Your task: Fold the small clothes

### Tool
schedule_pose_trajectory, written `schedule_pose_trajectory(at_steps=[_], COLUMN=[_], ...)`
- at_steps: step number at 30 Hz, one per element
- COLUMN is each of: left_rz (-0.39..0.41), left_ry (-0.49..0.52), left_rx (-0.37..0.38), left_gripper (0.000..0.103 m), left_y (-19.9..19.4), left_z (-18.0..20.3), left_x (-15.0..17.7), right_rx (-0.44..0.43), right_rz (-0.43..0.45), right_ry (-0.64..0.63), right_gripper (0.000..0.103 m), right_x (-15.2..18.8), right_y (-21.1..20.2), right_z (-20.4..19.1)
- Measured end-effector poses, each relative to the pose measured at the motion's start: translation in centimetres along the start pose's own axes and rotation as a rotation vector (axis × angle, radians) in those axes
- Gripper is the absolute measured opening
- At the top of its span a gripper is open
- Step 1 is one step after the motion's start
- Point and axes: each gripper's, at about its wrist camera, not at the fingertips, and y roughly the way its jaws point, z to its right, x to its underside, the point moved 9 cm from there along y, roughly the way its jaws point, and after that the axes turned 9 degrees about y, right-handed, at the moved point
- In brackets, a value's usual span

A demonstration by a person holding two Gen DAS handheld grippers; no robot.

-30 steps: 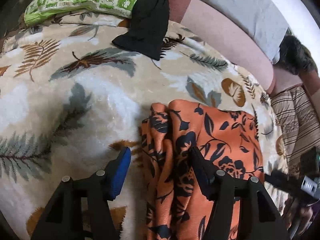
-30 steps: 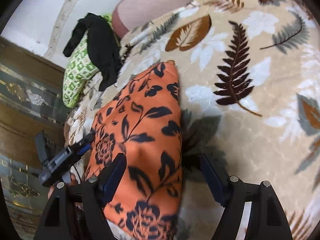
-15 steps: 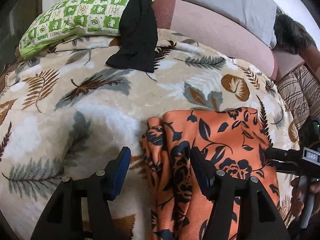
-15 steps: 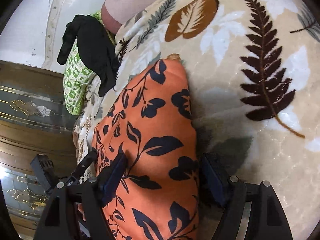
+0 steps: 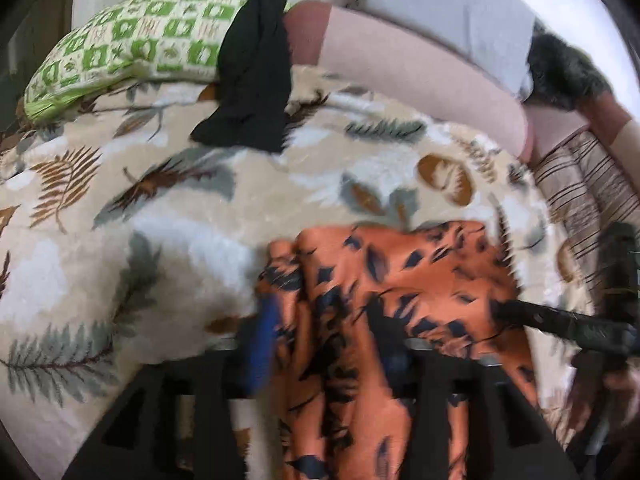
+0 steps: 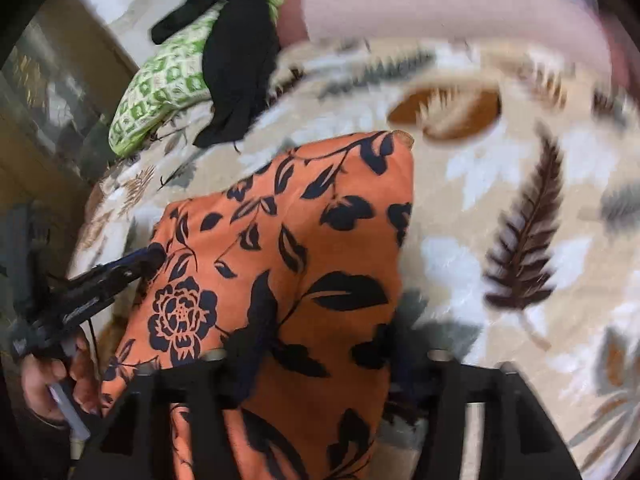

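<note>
An orange garment with a dark floral print [image 5: 420,272] [image 6: 320,216] lies on a leaf-patterned blanket [image 5: 180,240]. My left gripper [image 5: 322,338] straddles its bunched left edge. Its jaws are opening slightly, with cloth between them but not pinched. My right gripper [image 6: 326,342] straddles the garment's right side. Its jaws are closing, with fabric between them and the pads not visibly pressing. Each gripper also shows in the other's view: the right gripper [image 5: 500,314] at the cloth's right edge, the left gripper [image 6: 154,256] at its left edge, held by a hand [image 6: 52,384].
A black garment [image 5: 256,80] [image 6: 240,72] drapes over a green-and-white pillow [image 5: 140,44] at the blanket's far side. A pink bolster [image 5: 400,72] and a grey pillow [image 5: 448,4] lie behind. Striped fabric [image 5: 580,184] is at the right, a wooden cabinet [image 6: 40,120] beyond the bed's edge.
Both grippers rolled and shifted over the orange garment. The right gripper's fingers drew closer together around the cloth. The garment now spreads wider between the two grippers.
</note>
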Motion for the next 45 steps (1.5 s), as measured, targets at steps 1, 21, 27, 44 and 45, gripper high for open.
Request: schedule_pose_trajectory(at_steps=[1,21,27,44,45], left_rz=[0.017,-0.01,-0.129,-0.131,-0.125], left_ry=[0.009,0.086,0.014,-0.183,-0.251], left_rx=[0.008,-0.02,0.026,0.134,0.183], left_gripper=[0.072,0.06,0.032,0.024,0.023], left_y=[-0.2,-4.4,-2.4,-3.9,-3.9], left_z=[0.3,1.5,2.3,1.0,0.4], left_x=[-0.5,3.4,11.4,14.5,14.8], right_rx=[-0.071,-0.12,-0.245,-0.211,-0.16], right_rz=[0.015,0.07,-0.085,-0.06,-0.071], right_ry=[0.088,0.19,0.263,0.216,0.18], right_gripper=[0.07,0.081,0.054,0.056,0.048], right_x=[-0.9,0.4,8.8,11.9,12.3], right_y=[-0.3,-3.3,-2.4,-3.6,-3.3], right_z=[0.8,2.2,2.6,1.8,1.8])
